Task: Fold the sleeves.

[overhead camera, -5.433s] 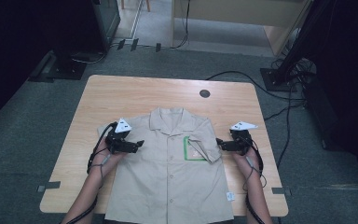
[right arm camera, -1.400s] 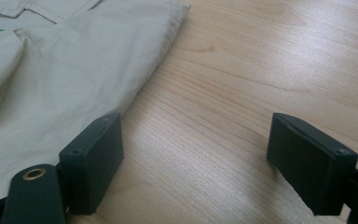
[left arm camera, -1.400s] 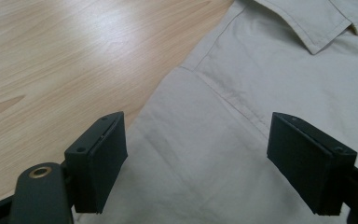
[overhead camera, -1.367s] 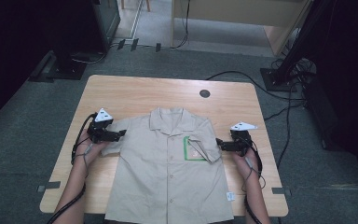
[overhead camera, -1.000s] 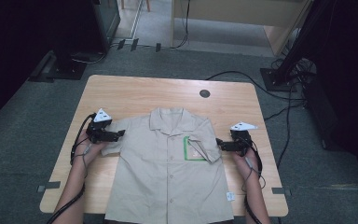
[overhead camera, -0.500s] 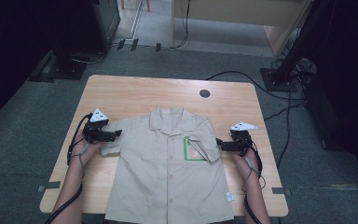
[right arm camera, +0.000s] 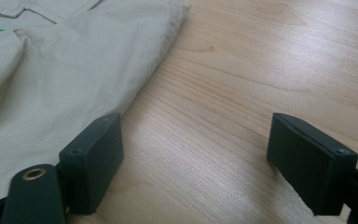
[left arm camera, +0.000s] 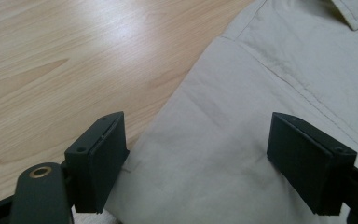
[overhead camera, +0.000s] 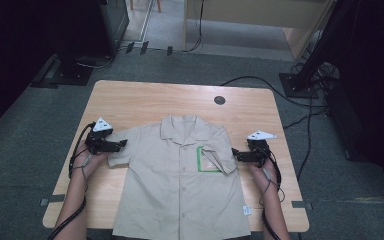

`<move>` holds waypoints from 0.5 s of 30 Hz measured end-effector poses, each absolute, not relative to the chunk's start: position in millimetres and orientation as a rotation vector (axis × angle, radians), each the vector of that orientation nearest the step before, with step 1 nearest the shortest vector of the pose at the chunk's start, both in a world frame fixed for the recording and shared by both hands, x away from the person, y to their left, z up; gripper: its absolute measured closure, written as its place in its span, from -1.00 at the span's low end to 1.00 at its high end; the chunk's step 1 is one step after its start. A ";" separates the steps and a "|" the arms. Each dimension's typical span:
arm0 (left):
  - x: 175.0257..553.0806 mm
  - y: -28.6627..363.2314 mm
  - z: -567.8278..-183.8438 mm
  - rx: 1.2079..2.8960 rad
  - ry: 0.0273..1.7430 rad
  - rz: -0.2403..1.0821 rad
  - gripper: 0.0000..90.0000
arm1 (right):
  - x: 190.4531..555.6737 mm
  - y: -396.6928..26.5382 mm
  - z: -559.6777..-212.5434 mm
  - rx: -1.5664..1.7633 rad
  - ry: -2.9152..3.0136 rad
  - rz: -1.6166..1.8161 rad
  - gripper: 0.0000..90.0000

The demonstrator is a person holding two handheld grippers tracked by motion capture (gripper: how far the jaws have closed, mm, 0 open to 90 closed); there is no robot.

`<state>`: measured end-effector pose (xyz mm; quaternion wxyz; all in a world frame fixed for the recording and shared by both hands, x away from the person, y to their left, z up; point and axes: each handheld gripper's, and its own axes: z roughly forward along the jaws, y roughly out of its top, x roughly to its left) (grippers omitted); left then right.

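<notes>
The shirt (overhead camera: 182, 180) lies flat, centre-bottom of the table (overhead camera: 145, 100). The left gripper (overhead camera: 121, 145) gapes wide over its sleeve (left arm camera: 214, 154), ready to pinch; the right gripper (overhead camera: 235, 152) waits open beside the folded-in sleeve (overhead camera: 220, 160).

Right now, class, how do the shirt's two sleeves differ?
The left sleeve lies spread flat outward; the right sleeve is folded in over the chest. The left claw straddles its sleeve; the right claw sits beside the right sleeve, mostly over bare table. Both are beige.
</notes>
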<state>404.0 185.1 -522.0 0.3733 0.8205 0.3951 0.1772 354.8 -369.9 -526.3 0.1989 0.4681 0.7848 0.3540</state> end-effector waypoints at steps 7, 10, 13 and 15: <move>403.1 187.5 -523.2 2.109 1.010 0.456 -0.48 | 354.8 -369.9 -526.3 1.309 2.195 0.990 -0.60; 402.9 190.0 -523.2 2.109 1.016 0.455 -0.48 | 354.8 -369.9 -526.3 1.309 2.196 0.990 -0.60; 402.7 192.7 -523.0 2.108 1.022 0.457 -0.48 | 354.8 -369.9 -526.3 1.309 2.195 0.990 -0.60; 402.4 194.4 -522.8 2.104 1.026 0.456 -0.46 | 354.8 -369.9 -526.3 1.309 2.196 0.990 -0.60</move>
